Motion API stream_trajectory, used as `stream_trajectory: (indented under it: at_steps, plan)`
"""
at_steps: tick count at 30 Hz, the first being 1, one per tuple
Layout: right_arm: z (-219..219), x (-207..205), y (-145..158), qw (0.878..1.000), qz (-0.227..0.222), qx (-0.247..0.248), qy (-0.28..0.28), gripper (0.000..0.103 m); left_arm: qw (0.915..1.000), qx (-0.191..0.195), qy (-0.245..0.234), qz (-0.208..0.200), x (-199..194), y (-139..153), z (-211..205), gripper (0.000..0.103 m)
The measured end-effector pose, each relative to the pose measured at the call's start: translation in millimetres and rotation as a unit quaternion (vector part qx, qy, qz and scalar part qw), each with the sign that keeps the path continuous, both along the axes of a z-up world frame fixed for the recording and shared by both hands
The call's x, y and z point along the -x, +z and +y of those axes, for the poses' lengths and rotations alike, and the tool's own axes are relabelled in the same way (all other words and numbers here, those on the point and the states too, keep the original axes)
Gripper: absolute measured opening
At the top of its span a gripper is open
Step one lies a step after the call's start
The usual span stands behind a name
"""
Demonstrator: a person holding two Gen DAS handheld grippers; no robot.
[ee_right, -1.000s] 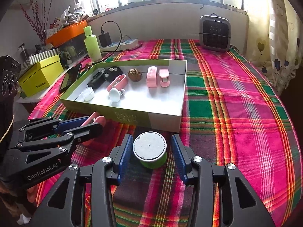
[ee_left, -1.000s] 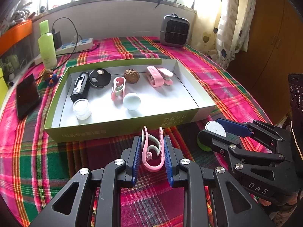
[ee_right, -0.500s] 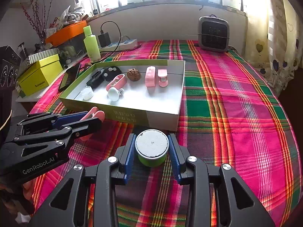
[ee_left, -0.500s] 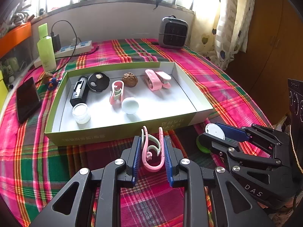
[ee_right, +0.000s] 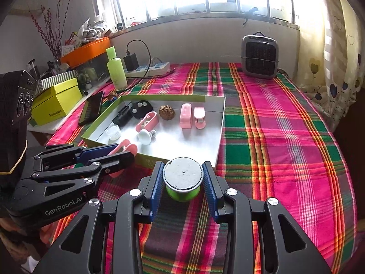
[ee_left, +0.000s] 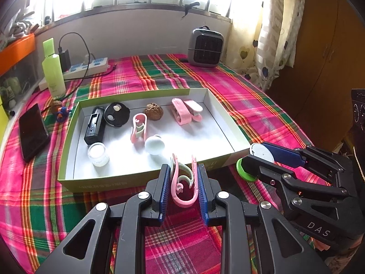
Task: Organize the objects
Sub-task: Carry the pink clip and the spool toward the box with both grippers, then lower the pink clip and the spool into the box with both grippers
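**Two grippers, each loaded, before an open sorting box**

Surroundings: shallow green-walled box on a plaid cloth. Inside it: black rectangular device, black round disc, walnut, two pink clips, a pink-and-green clip, a white knob, a small clear jar. Outside: phone, green bottle, power strip, grey heater, yellow box.

The box's near wall stands directly ahead of both grippers.

Left gripper: blue pads pinching a pink clip with a pale green inner hook, jaws narrowly set.

Right gripper: pads pressed on both sides of a green spool with a white top, jaws moderately apart.

Obscured: the spool's lower rim; the print on the box wall is unreadable.
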State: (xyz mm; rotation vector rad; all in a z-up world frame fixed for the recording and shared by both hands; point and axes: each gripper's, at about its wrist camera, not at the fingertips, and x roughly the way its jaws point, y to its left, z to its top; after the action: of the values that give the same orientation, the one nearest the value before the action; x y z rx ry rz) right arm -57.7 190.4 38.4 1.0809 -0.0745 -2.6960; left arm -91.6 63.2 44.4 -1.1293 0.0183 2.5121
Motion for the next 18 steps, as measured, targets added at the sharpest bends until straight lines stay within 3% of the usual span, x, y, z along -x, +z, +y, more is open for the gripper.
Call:
stream_trajectory:
  at_steps: [9, 18]
  plan:
    - [3.8, 29.0, 12.2, 1.0, 0.01, 0.012, 0.003, 0.036, 1.0, 0.002, -0.002, 0.005, 17.7, 4.2, 4.6, 0.022]
    - [7.5, 62.8, 3.8, 1.0, -0.007, 0.028, 0.01, 0.036, 1.0, 0.002, -0.002, -0.006, 36.7, -5.7, 11.1, 0.022]
